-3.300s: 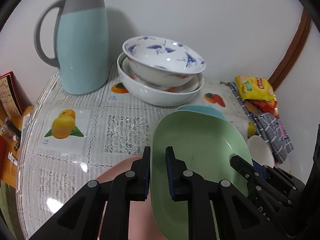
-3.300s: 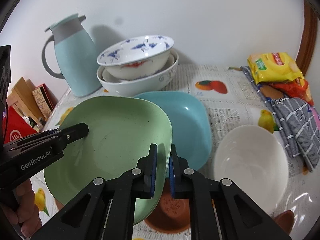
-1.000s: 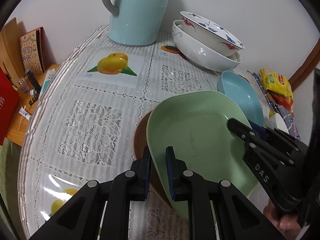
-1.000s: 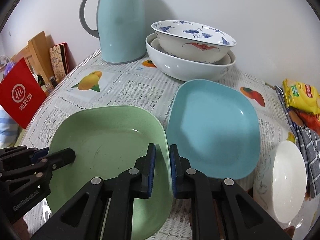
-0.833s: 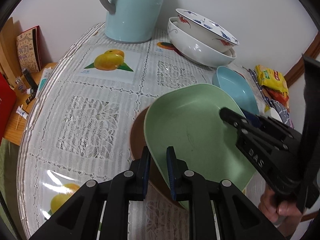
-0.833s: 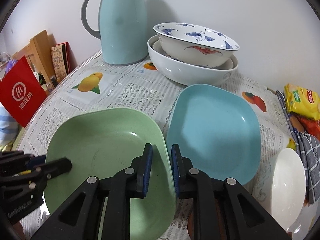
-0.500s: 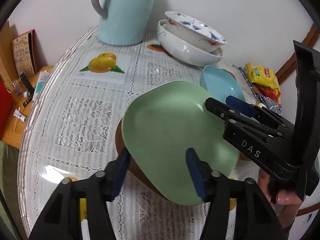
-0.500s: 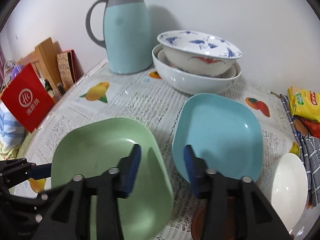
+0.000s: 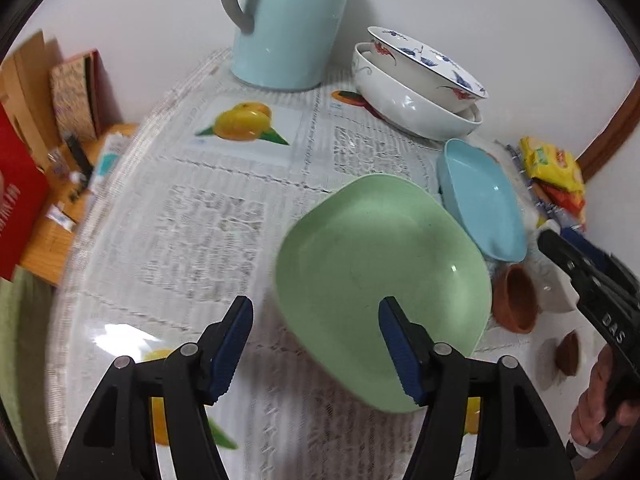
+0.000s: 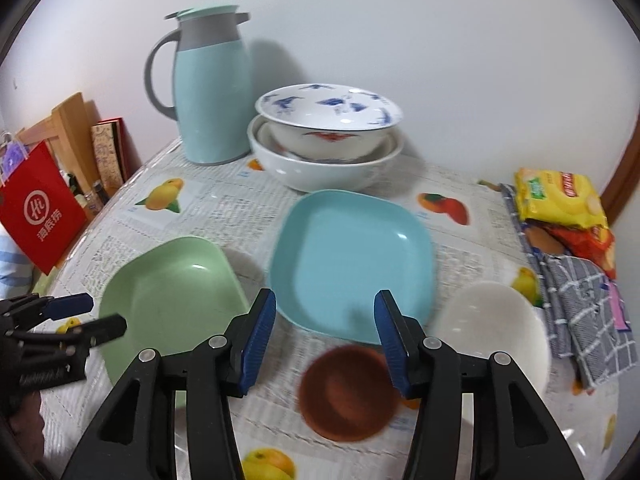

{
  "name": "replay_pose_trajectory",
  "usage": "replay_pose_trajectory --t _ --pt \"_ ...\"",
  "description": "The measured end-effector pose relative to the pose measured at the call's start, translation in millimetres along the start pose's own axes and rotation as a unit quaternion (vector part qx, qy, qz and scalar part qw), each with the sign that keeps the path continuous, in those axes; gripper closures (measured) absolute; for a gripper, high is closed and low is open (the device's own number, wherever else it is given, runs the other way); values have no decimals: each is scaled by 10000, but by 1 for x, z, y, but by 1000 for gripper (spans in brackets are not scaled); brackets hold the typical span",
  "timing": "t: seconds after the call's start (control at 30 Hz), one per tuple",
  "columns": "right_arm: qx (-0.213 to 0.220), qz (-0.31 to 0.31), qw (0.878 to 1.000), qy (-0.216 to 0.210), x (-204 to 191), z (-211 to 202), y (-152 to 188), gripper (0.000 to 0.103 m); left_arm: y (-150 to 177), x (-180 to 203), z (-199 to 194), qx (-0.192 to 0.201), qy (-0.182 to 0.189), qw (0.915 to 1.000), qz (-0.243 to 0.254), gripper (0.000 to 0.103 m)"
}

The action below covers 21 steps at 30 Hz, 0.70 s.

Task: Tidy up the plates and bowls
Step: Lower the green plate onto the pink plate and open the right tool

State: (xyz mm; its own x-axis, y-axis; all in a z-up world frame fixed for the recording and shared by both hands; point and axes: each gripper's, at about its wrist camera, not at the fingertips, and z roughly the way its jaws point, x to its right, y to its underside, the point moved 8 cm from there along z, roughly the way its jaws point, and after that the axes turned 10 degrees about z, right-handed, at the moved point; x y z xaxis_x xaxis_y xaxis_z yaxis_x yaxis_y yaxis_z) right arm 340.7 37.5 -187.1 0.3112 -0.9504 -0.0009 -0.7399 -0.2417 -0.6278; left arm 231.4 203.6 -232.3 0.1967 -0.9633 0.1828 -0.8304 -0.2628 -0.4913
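The green plate (image 9: 384, 280) lies on the lace tablecloth, also in the right wrist view (image 10: 172, 300). My left gripper (image 9: 316, 344) is open and empty just in front of its near rim. My right gripper (image 10: 326, 336) is open and empty, above the gap between a blue plate (image 10: 352, 260) and a small brown bowl (image 10: 348, 392). The blue plate (image 9: 484, 204) lies right of the green one. A white bowl (image 10: 496, 332) sits at the right. Two nested white bowls (image 10: 326, 148) with blue and red patterns stand at the back.
A light blue thermos jug (image 10: 210, 92) stands at the back left. Snack packets (image 10: 560, 196) and a checked cloth (image 10: 584, 308) lie along the right edge. A red bag (image 10: 38, 212) and books stand off the table's left edge. The wall is close behind.
Both grippers let go of the green plate and opened wide. The plate now lies on the table. Both grippers have pulled back, and the right one swung right toward the blue plate.
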Motion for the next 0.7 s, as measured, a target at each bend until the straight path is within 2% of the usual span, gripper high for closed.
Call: replay_pose_trajectory --t 0.07,0.17,0.23,0.47,0.53,0.57,0.63,0.7 --pt "91 43 9999 97 13 -8 0 51 -2 3 4 57 75 10000 15 44" --pt "164 109 9995 248 32 -14 -2 44 -5 12 10 78 25 9998 170 50" --pt "198 180 9990 352 45 -15 -5 44 -6 22 13 63 136 9995 279 54" --pt "189 432 9977 484 75 -9 -12 44 -6 37 18 -72 -45 9979 645 52" --pt "180 504 9973 505 81 -7 -15 44 -6 31 15 -132 -228 9977 630 51" --pt "172 541 9972 493 83 -5 -16 43 -8 25 10 -86 -417 9971 630 50" --pt "154 586 9972 443 85 -2 -20 43 -14 19 1 26 -564 9965 621 49" --pt "168 575 9973 434 85 2 -26 43 -24 18 -8 150 -484 9971 569 49"
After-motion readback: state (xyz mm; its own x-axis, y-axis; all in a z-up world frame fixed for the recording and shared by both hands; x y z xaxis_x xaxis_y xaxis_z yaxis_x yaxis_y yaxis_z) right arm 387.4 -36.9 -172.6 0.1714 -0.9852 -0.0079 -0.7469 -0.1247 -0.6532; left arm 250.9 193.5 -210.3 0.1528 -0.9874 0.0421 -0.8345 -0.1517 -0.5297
